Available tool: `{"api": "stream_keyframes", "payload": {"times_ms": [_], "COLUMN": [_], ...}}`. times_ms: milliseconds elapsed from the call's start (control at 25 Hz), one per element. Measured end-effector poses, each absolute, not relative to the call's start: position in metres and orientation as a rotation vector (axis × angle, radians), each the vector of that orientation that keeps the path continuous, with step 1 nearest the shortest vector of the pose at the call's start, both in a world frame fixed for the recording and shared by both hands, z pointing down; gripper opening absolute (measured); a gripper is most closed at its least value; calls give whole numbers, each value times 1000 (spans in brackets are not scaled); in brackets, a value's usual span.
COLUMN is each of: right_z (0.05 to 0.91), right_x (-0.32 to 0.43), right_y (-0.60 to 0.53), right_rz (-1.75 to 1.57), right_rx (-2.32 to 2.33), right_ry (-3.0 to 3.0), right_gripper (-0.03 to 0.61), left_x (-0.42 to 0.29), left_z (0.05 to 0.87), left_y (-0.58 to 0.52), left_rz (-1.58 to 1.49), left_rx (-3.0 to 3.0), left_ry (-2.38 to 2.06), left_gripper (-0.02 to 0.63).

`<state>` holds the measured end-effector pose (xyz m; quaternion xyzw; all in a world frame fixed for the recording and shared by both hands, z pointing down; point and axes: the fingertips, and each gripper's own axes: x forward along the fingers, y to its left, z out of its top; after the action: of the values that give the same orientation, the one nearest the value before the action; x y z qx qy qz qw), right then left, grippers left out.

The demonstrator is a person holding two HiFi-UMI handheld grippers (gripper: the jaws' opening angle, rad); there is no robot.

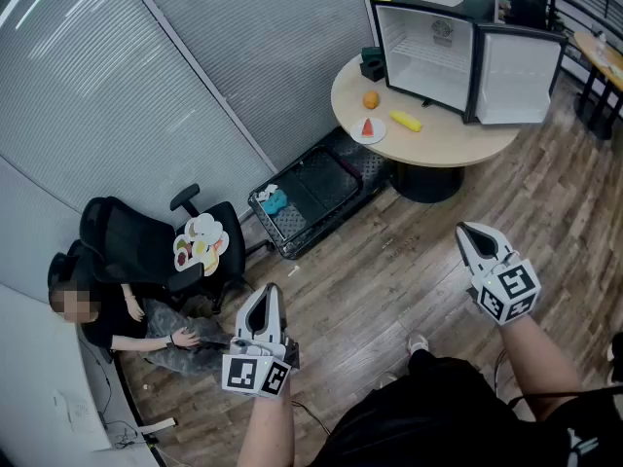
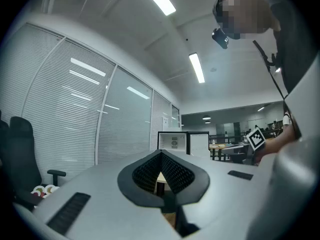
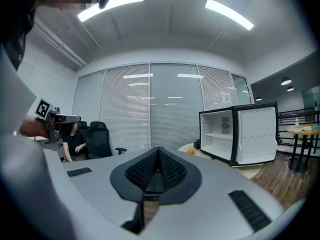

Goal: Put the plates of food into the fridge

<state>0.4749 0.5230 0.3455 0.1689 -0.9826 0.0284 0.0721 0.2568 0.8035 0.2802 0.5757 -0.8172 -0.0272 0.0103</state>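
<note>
Right now both pairs of my fingers are pressed together on nothing, since I stand well apart from everything: left gripper [image 1: 265, 305] low in the middle of the frame, right gripper [image 1: 477, 243] at the right. The fridge [image 1: 425, 56] sits upper right on the round table [image 1: 458, 146], door swung wide, ready, I judge, for the plate [image 1: 368, 130] beside it. A second plate [image 1: 200, 243] rests on a chair [image 1: 136, 243] at the left; its food is too small to name.

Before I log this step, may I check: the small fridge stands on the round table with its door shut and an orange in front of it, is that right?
Not quite: the head view shows the fridge with its door swung open, not shut. It does stand on the round table with an orange in front of it.
</note>
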Motion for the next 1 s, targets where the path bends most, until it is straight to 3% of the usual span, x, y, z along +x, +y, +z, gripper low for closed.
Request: {"api": "stream_keyframes", "payload": {"times_ms": [560,1000], "right_z": [366,397], "right_x": [462,426], "right_y": [430,376], "right_rz": [61,35], "right_rx": [396,362], "right_ry": [-2968,-2923], "right_gripper": [5,5], "left_x": [261,220], "left_z": [276,304], "left_y": [688,600], "left_rz": [-48,-37], "left_rx": [1880,1910], "left_ry": [-2507,-2427], "left_gripper": [3,3]}}
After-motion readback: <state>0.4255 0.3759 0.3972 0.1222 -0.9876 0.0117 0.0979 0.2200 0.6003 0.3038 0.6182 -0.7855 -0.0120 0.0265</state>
